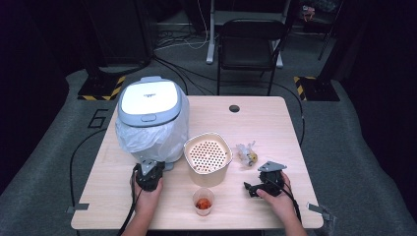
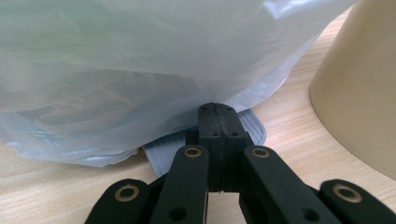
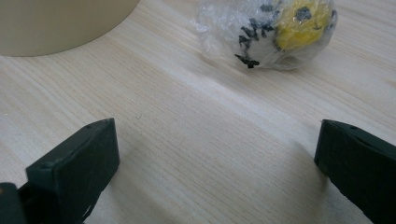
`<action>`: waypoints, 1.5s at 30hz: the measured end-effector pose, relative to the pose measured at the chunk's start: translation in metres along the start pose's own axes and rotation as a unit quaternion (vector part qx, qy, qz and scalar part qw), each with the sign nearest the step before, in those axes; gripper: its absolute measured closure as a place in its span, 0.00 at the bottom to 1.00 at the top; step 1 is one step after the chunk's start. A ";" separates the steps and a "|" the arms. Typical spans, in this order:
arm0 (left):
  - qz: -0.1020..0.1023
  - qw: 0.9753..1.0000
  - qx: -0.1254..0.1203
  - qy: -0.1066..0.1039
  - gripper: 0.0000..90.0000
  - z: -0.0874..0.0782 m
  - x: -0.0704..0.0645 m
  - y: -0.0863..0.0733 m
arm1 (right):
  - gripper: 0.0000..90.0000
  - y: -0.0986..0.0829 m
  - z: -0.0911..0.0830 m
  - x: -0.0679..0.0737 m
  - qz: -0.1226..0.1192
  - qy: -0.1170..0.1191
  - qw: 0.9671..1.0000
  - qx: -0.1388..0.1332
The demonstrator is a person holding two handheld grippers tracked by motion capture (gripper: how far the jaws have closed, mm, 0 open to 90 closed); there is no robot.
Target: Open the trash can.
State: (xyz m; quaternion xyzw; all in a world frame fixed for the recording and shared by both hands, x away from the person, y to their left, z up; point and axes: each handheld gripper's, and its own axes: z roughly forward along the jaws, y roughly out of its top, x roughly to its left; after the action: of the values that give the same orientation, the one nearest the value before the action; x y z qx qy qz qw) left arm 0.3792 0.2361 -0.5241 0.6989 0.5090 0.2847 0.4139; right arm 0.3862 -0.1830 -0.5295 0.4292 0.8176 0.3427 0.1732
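A grey-lidded bin [image 1: 149,101] lined with a clear plastic bag [image 2: 140,70] stands at the table's back left. My left gripper [image 1: 149,168] is at its base, jaws shut with nothing seen between them. Its tip [image 2: 218,114] sits over the bin's ribbed grey pedal [image 2: 252,127]. To the right stands a beige bucket [image 1: 207,169] with a perforated insert. My right gripper [image 1: 252,189] rests open on the table at the front right. It faces a small plastic-wrapped yellow and black item [image 3: 275,32], which lies well beyond its jaws [image 1: 247,153].
A small clear cup [image 1: 203,201] with red contents stands near the table's front edge, between my two hands. The beige bucket's wall [image 2: 359,93] is close on the left gripper's right. A black chair [image 1: 248,44] stands behind the table.
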 end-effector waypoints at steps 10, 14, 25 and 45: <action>0.013 0.999 0.035 0.007 1.00 0.005 -0.002 0.002 | 0.00 0.000 0.000 0.000 0.000 0.000 1.000 0.000; 0.013 0.999 0.039 0.006 1.00 0.006 -0.002 0.002 | 0.00 0.000 0.000 0.000 0.000 0.000 1.000 0.000; 0.011 0.999 0.034 0.012 1.00 0.006 -0.004 0.002 | 0.00 0.000 0.000 0.000 0.000 0.000 1.000 0.000; 0.004 0.999 0.033 0.011 1.00 0.006 -0.006 0.001 | 0.22 0.005 -0.004 0.000 0.008 -0.009 1.000 -0.001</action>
State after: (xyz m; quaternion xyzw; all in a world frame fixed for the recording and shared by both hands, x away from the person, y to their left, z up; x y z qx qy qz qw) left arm 0.3831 0.2288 -0.5258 0.7111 0.5195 0.2773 0.3841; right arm 0.3863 -0.1828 -0.5233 0.4387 0.8121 0.3411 0.1781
